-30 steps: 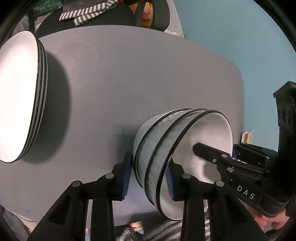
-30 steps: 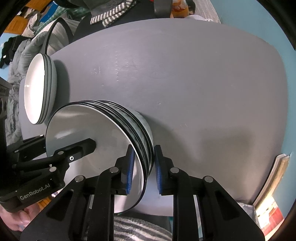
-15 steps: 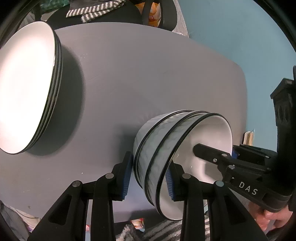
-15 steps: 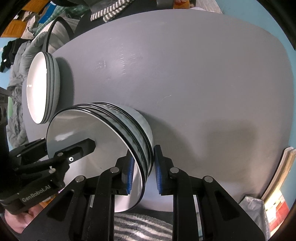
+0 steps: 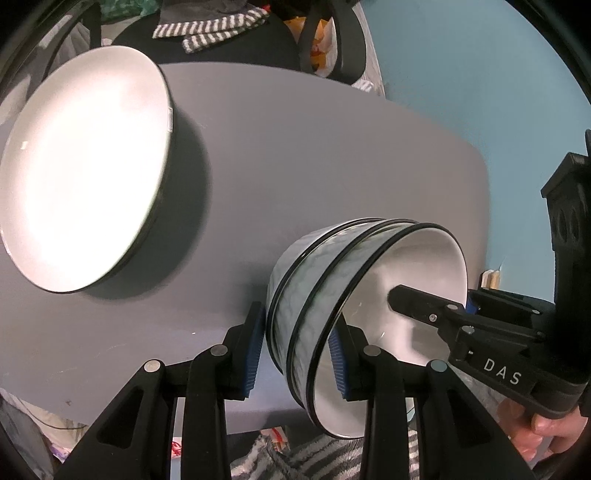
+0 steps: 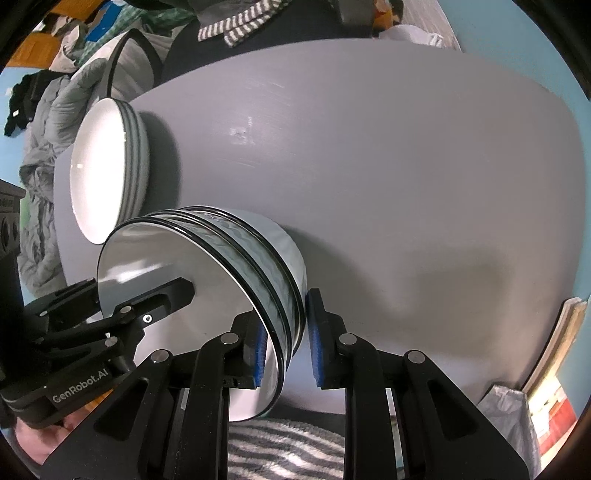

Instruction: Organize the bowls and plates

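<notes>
Three nested white bowls (image 5: 369, 280) with black rims and patterned sides lean at the near edge of the grey table (image 5: 332, 166). My left gripper (image 5: 295, 360) is shut on their near rim, one pad outside and one inside. From the opposite side, my right gripper (image 6: 288, 352) is shut on the rims of the same bowls (image 6: 207, 266). Each gripper shows in the other's view: the right gripper (image 5: 461, 314) and the left gripper (image 6: 147, 310). A stack of white plates (image 5: 85, 173) lies at the table's left, also seen as plates (image 6: 99, 173). Whether the bowls' base touches the table (image 6: 369, 166) I cannot tell.
A striped cloth (image 5: 210, 29) lies on a dark chair beyond the far edge. Grey bedding (image 6: 48, 147) is heaped left of the table. Books (image 6: 554, 350) and a bag stand off the right edge. A striped rug (image 6: 284, 450) lies below the near edge.
In the left wrist view the plate stack has grown larger and slid toward the centre, so the bowls have moved closer to the plates. Both grips are unchanged.
</notes>
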